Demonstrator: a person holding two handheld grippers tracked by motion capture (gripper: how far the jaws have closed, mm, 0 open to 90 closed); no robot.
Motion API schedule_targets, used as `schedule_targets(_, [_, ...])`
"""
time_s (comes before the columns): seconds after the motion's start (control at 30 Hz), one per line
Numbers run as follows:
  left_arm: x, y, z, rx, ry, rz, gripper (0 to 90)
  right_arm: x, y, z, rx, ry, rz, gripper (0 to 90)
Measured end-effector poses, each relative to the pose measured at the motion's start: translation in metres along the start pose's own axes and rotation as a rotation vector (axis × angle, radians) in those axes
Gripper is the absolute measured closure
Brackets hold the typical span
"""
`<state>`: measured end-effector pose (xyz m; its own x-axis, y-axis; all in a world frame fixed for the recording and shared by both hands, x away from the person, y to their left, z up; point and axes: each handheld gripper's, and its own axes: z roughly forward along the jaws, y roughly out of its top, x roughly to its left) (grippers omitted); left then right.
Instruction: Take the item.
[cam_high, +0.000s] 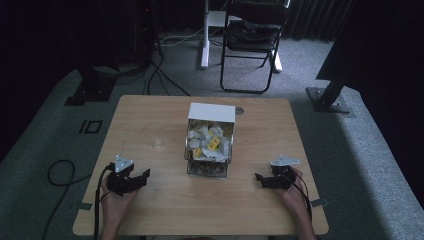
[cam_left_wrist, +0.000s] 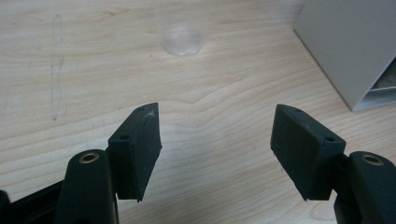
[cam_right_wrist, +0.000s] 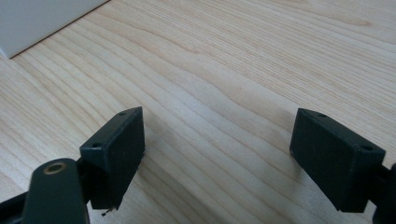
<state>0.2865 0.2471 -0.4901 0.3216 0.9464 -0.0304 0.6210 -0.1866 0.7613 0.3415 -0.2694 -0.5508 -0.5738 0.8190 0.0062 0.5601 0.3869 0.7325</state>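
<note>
A white-topped clear dispenser box (cam_high: 210, 137) full of white and yellow packets stands in the middle of the wooden table (cam_high: 150, 120). A small clear round cup (cam_high: 158, 143) sits on the wood to its left; in the left gripper view the cup (cam_left_wrist: 183, 38) lies ahead of the jaws, with the box's white wall (cam_left_wrist: 348, 46) at the right. My left gripper (cam_high: 140, 176) is at the front left, open, nothing between its jaws (cam_left_wrist: 215, 144). My right gripper (cam_high: 261, 179) is at the front right, open over bare wood (cam_right_wrist: 217, 154).
A folding chair (cam_high: 252, 40) and a white table leg (cam_high: 205, 35) stand on the carpet beyond the table. Black stands (cam_high: 332, 95) flank the far corners. A cable (cam_high: 60, 172) loops on the floor at the left. A small round disc (cam_high: 239, 110) lies behind the box.
</note>
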Motion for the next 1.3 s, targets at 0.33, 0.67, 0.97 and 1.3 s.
schedule_targets(0.33, [-0.014,0.007,-0.006,-0.033,-0.017,0.022,33.9,0.000,0.000,0.000,0.000,0.000,0.000,17.8])
schedule_targets(0.67, [-0.029,0.012,-0.010,-0.051,-0.041,0.047,33.9,0.000,0.000,0.000,0.000,0.000,0.000,17.8])
schedule_targets(0.97, [-0.044,0.015,-0.007,-0.057,-0.078,0.075,33.9,0.000,0.000,0.000,0.000,0.000,0.000,17.8])
schedule_targets(1.3, [-0.062,0.019,-0.006,-0.079,-0.113,0.094,33.9,0.000,0.000,0.000,0.000,0.000,0.000,17.8])
